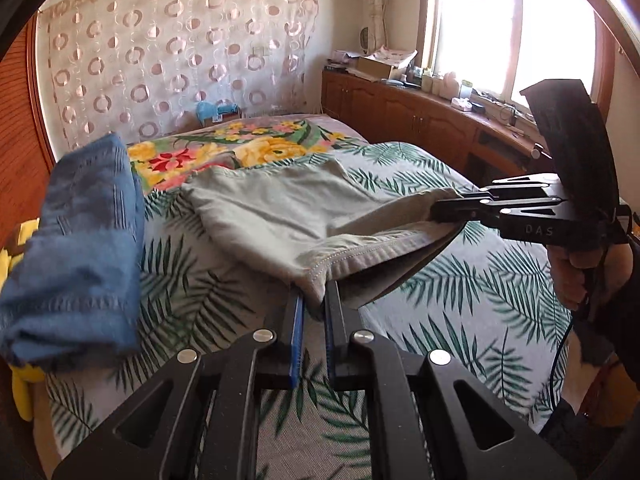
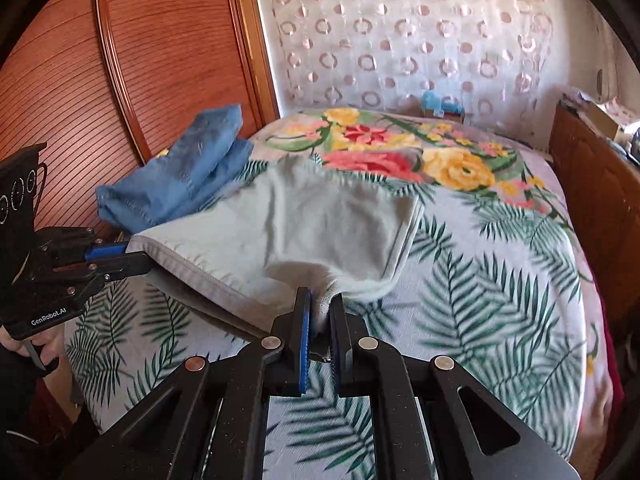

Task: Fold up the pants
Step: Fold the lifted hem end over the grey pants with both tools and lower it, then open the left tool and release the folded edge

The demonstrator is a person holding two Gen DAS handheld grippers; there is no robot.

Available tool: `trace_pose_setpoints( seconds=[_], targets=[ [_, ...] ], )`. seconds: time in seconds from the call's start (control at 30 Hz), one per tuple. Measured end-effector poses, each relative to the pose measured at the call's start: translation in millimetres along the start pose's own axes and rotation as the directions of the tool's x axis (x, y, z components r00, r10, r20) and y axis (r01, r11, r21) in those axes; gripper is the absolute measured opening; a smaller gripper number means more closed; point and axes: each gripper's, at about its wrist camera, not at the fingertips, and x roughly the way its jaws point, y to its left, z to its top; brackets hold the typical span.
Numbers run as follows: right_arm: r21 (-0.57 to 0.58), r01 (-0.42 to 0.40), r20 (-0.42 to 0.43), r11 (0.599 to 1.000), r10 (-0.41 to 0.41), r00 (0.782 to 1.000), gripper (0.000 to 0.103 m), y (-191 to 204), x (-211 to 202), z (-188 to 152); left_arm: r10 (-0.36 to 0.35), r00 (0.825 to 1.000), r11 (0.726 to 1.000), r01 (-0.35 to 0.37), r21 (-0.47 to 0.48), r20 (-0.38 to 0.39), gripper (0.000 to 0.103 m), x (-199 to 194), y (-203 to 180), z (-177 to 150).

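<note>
**Two grippers lift pale pants off a bedroom bed**

The left gripper (image 1: pixel 314 308) and right gripper (image 2: pixel 320 312) each pinch a corner of the stitched hem of the pale pants (image 1: pixel 280 216), raised near the bed's (image 2: pixel 500 280) near edge, the rest draped toward its middle. The soft, light cloth will likely sag; its hem corners look the surest hold. Blue jeans (image 1: pixel 76 248) crowd the left edge.

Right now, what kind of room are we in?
Most likely a home bedroom: a bed with leaf-print and floral covers, a wooden wardrobe door, a curtained wall and window-side cabinets.
</note>
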Motion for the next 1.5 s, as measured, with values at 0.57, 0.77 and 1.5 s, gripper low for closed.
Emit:
trace_pose_setpoints(
  seconds=[0.57,0.77,1.5],
  targets=[
    [0.063,-0.029,-0.041,0.998,0.032,0.999,0.008,10.9,-16.3,-55.8,-0.035,0.999,0.998,0.034,-0.051,-0.019,0.01,-27.5,-18.3,-62.3],
    [0.039,-0.041,-0.043,0.998,0.042,0.998,0.008,17.3,-27.0,-79.0,-0.038,0.999,0.998,0.036,-0.059,-0.037,0.01,-31.5,-22.9,-76.2],
    [0.021,0.035,-0.06,0.999,-0.033,0.998,0.012,27.8,-12.9,-109.2,-0.006,1.0,0.986,0.006,-0.167,0.0,0.049,-18.4,-3.5,-68.3]
  ],
)
